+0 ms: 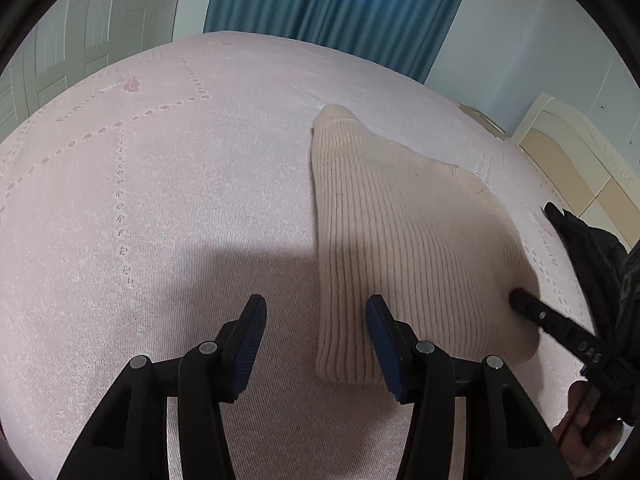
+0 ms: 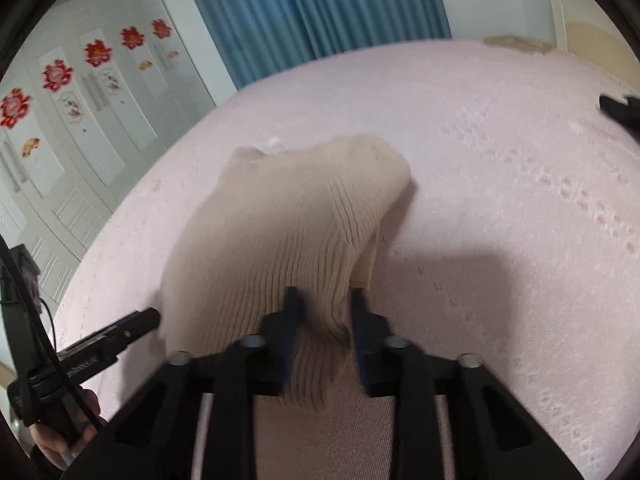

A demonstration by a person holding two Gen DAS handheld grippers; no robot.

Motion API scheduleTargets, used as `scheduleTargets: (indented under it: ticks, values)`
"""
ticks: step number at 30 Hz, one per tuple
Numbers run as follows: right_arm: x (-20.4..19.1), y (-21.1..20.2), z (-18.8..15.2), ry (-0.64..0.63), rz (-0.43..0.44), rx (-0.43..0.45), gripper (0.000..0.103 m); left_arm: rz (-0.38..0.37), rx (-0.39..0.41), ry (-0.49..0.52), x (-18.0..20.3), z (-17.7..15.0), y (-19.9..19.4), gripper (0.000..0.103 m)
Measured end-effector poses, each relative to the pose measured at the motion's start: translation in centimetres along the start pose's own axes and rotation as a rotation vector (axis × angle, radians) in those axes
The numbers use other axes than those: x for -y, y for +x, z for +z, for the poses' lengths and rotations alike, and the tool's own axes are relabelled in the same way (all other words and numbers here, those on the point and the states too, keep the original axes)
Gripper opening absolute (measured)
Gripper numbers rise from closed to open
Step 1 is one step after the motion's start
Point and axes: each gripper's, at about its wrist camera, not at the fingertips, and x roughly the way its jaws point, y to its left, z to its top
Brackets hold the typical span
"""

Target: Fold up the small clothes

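A cream ribbed knit garment [image 1: 404, 236] lies on the pink bed cover [image 1: 160, 200]. My left gripper [image 1: 316, 320] is open, its fingers straddling the garment's near left edge without closing on it. In the right wrist view the garment [image 2: 288, 216] is lifted and bunched at its near end. My right gripper [image 2: 324, 300] is shut on that bunched fold of knit. The right gripper's finger shows in the left wrist view [image 1: 532, 308], at the garment's right edge. The left gripper shows in the right wrist view [image 2: 132, 324], at the garment's left edge.
The pink bed cover [image 2: 500, 200] fills both views. A blue curtain [image 1: 340, 4] hangs behind the bed. White wardrobe doors with red flowers [image 2: 80, 92] stand at the left. A cream headboard [image 1: 572, 160] is at the right. A dark item [image 2: 620, 110] lies at the far right.
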Motion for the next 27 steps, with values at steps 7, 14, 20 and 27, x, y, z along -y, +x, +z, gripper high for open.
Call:
scheduleTargets:
  ticks: [7, 14, 20, 27]
  values:
    - [0.5, 0.5, 0.0, -0.061, -0.087, -0.038, 0.006, -0.037, 0.025, 0.009, -0.1, 0.7, -0.1, 0.05]
    - [-0.1, -1.6, 0.5, -0.118, -0.089, 0.078, 0.017, -0.061, 0.071, 0.0, 0.4, 2.3, 0.6, 0.05]
    - [-0.6, -1.0, 2.4, -0.126, -0.098, 0.168, 0.019, -0.034, 0.096, 0.025, 0.8, 3.3, 1.6, 0.05]
    - [0.1, 1.7, 3.0, -0.085, -0.12, 0.104, 0.029, -0.013, 0.084, 0.026, 1.2, 3.4, 2.6, 0.054]
